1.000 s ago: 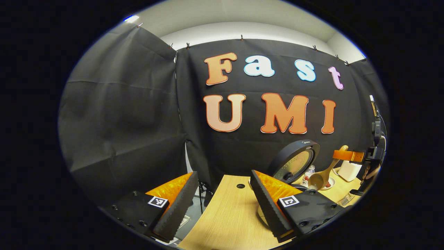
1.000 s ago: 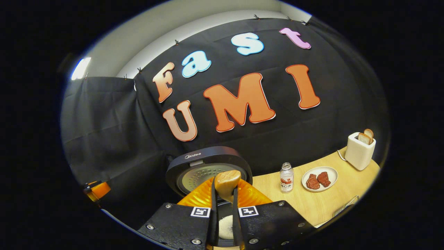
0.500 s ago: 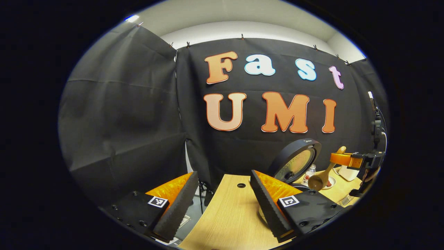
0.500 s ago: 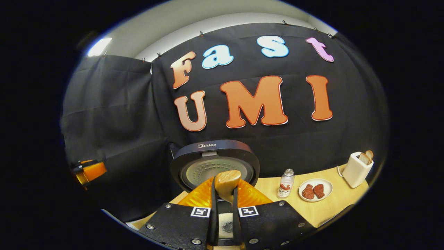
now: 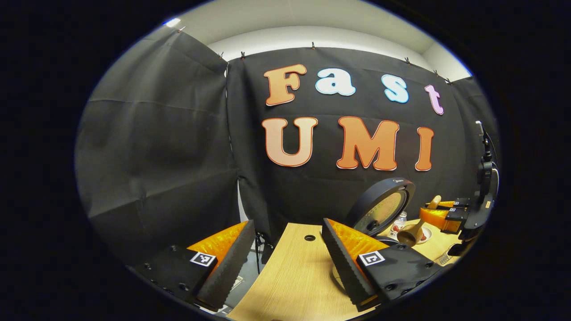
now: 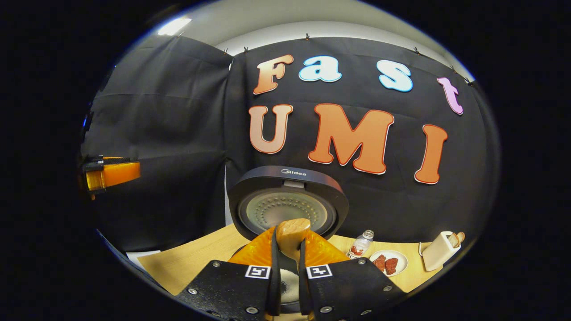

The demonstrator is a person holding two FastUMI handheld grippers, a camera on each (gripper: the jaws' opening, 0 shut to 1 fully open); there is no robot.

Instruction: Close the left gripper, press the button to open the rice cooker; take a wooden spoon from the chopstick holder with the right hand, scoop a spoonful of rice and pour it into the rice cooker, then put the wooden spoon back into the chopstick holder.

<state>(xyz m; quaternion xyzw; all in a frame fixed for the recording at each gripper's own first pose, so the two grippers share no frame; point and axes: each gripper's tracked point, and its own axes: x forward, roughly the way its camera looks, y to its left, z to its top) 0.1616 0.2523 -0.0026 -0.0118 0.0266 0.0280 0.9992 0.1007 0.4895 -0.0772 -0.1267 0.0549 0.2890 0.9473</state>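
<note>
The rice cooker (image 6: 287, 207) stands with its round lid (image 5: 381, 207) raised upright. My right gripper (image 6: 289, 243) is shut on the handle of the wooden spoon (image 6: 292, 232) just in front of that lid. White rice (image 6: 291, 281) shows low between its fingers, inside the pot. In the left gripper view the right gripper (image 5: 446, 214) holds the spoon (image 5: 412, 231) tilted, bowl down, over the cooker. My left gripper (image 5: 285, 263) hangs open over the table's left end, nothing between its fingers; it also shows far left as the left gripper (image 6: 111, 171).
On the wooden table (image 5: 294, 276) right of the cooker stand a small bottle (image 6: 360, 244), a plate (image 6: 398, 269) of meat pieces and a white toaster (image 6: 439, 255) with bread. The table edge runs close below my left gripper.
The right gripper has rolled level and sunk a little, turning the spoon's bowl downward over the cooker. The left gripper has stayed where it was, still open.
</note>
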